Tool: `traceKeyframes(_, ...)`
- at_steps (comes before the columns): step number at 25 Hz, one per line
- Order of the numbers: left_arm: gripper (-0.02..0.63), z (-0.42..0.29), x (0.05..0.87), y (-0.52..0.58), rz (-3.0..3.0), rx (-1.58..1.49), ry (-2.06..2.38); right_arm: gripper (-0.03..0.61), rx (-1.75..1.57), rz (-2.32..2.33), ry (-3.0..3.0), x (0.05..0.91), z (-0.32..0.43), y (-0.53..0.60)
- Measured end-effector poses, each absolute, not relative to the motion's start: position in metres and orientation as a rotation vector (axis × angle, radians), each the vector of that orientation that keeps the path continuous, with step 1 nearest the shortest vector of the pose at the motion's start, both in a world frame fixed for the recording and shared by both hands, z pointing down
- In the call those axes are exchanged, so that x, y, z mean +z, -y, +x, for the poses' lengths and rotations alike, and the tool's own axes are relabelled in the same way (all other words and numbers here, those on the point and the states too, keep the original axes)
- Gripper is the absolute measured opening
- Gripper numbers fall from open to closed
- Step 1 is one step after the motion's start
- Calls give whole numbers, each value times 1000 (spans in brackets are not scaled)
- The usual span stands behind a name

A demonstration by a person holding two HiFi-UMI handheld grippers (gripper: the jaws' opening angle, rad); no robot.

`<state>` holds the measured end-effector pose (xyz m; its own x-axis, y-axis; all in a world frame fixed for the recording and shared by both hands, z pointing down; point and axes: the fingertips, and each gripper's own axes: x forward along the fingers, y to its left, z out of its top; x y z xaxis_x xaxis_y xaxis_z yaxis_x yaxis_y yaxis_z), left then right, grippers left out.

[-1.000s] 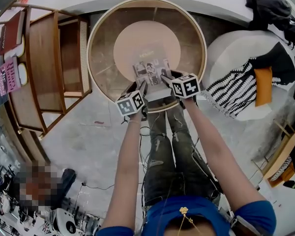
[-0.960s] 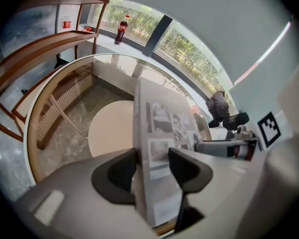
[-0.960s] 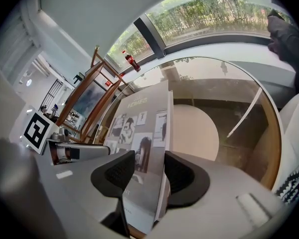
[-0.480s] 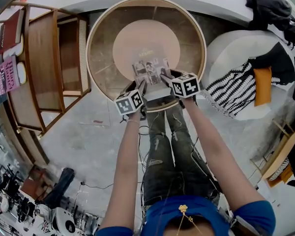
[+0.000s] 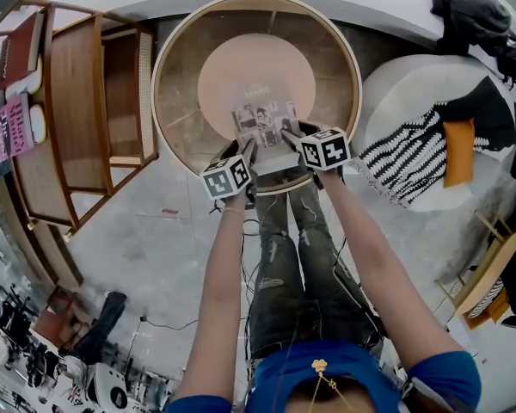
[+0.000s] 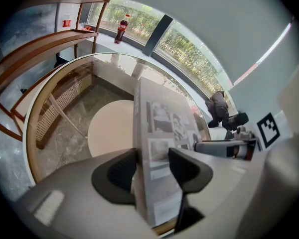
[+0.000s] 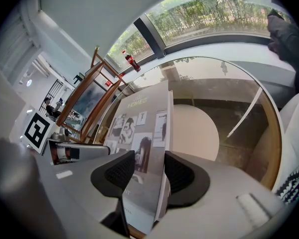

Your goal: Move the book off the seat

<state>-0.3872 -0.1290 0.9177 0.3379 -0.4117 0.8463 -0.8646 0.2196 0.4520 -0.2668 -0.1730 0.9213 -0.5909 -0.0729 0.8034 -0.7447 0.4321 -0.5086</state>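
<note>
A grey book [image 5: 263, 122] with black-and-white photos on its cover lies flat over the near part of a round glass table [image 5: 179, 50]. I cannot tell whether it rests on the glass or hangs just above it. My left gripper [image 5: 248, 157] is shut on the book's near left edge, one jaw above the cover and one below. In the left gripper view the book [image 6: 164, 118] fills the gap of the left gripper [image 6: 152, 171]. My right gripper [image 5: 291, 143] is shut on the near right edge. In the right gripper view, the right gripper [image 7: 149, 172] clamps the book [image 7: 139, 118].
The table has a wooden rim and a beige disc [image 5: 241, 71] under the glass. A wooden shelf [image 5: 73, 119] stands at the left. A white round seat [image 5: 396, 93] with a striped cloth [image 5: 408, 157] is at the right. A cola bottle [image 6: 121, 28] stands on the windowsill.
</note>
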Motion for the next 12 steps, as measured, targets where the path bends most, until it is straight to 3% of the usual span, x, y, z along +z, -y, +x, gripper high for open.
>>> traceKeyframes(9,219,-395,903,123,1446,554,1358,232,964,689,1972,905,-253,174)
traceKeyframes(12,196,-391,871,121,1518,556,1407,180,885,693,2021,872,-246,172)
